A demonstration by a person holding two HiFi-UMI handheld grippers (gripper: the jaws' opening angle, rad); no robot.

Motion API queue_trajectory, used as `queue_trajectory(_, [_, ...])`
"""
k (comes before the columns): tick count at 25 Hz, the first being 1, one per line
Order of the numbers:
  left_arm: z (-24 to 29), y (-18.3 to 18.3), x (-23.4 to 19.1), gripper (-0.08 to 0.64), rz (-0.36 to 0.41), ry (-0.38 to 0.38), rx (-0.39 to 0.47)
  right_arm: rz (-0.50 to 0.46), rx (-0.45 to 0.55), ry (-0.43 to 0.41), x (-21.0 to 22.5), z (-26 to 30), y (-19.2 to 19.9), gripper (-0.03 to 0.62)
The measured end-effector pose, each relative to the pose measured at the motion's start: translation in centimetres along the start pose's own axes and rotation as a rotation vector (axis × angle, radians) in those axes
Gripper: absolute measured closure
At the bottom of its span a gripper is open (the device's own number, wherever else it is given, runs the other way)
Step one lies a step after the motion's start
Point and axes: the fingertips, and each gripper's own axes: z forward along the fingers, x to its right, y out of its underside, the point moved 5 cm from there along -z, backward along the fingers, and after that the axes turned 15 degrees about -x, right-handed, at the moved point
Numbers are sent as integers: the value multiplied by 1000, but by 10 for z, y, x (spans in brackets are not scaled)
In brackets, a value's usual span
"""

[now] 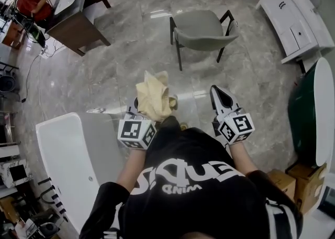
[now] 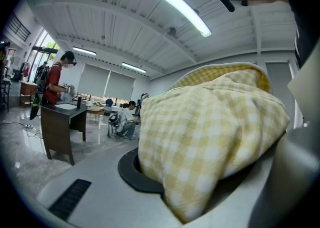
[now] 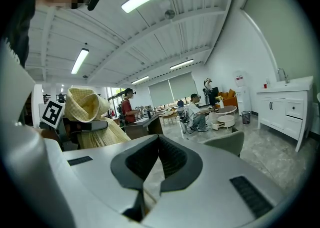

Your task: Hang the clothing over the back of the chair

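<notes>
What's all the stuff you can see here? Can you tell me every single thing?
clothing: one, yellow checked, bunched in the left gripper
chair: one, grey-green with dark legs, on the floor ahead
desk: one, dark brown, upper left
person in red: one, at the desk
cabinet: one, white, upper right
tub: one, white, lower left
cardboard boxes: two, brown, lower right
left gripper: one, grey, shut on the clothing
right gripper: one, grey, shut, empty

Black T-shirt (image 1: 201, 191), white lettering (image 1: 183, 174), marker cubes (image 1: 137, 133) on both hand-held grippers (image 1: 148, 108) (image 1: 220, 94)
</notes>
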Motion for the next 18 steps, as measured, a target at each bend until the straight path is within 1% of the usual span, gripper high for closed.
queue_trajectory(4, [24,-7,-17,520,1,4,-5,10,-9,9,12,22,-1,578])
queue_trajectory(7, [46,-17,-32,520,3,21,-5,17,-9,22,23,43,-9,578])
queue_trajectory(18, [129,-81,-89,520,37,103,-16,40,11,74,56,127,-73,578])
